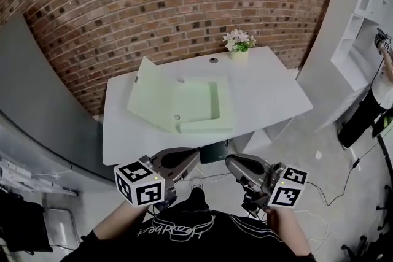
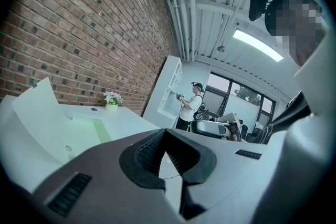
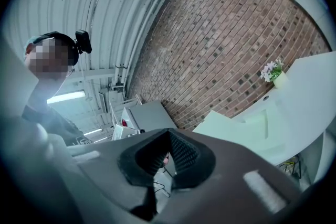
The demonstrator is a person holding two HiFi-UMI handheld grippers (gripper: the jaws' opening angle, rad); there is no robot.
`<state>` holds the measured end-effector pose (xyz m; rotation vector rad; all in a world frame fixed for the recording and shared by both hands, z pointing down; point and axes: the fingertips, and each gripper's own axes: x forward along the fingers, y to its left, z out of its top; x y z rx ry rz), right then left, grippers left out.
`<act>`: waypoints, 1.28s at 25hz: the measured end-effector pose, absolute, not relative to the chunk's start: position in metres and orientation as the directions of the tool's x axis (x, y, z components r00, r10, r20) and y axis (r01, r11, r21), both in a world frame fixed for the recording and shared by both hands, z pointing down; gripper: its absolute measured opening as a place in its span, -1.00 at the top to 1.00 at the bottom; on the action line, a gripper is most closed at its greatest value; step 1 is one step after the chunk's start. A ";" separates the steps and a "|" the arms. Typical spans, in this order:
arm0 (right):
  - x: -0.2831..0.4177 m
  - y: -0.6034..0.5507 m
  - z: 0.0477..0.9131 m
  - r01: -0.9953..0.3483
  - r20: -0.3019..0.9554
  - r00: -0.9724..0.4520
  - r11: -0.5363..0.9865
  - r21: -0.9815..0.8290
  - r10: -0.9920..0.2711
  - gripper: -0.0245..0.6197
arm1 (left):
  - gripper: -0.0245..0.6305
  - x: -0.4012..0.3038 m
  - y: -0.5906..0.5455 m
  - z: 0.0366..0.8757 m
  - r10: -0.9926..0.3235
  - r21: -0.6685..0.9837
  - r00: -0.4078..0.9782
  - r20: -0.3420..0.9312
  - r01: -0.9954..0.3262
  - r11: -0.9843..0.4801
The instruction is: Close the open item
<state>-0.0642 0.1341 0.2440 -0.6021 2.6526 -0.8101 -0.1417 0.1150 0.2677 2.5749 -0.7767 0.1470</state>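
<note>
A pale green box file [image 1: 195, 104] lies open on the white table [image 1: 270, 95], its lid [image 1: 150, 95] tilted up to the left. It also shows in the left gripper view, lid [image 2: 39, 113] raised, and in the right gripper view as the box file [image 3: 247, 126]. Both grippers hang below the table's near edge, close to my body and well short of the file. My left gripper [image 1: 195, 153] [image 2: 165, 131] is shut with nothing in it. My right gripper [image 1: 228, 161] [image 3: 169, 131] is also shut and holds nothing.
A small pot of flowers [image 1: 239, 43] stands at the table's back edge, by the brick wall. A grey cabinet [image 1: 43, 107] stands left of the table, white shelving [image 1: 362, 15] to the right with a person [image 1: 384, 89] beside it. Cables lie on the floor.
</note>
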 end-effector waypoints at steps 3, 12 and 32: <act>-0.064 0.119 0.247 -0.308 -0.154 -0.863 0.742 -0.595 -0.482 0.91 | 0.92 -0.148 0.097 0.272 -0.523 0.394 0.823 0.221 -0.566 -0.725; -0.080 0.067 0.260 -0.292 -0.127 -0.874 0.715 -0.635 -0.470 0.91 | 0.91 -0.195 0.037 0.287 -0.633 0.399 0.734 0.245 -0.672 -0.624; -0.123 -0.019 0.306 -0.236 -0.068 -0.911 0.649 -0.724 -0.407 0.91 | 0.54 -0.344 -0.035 0.361 -0.842 0.389 0.366 0.396 -0.898 -0.208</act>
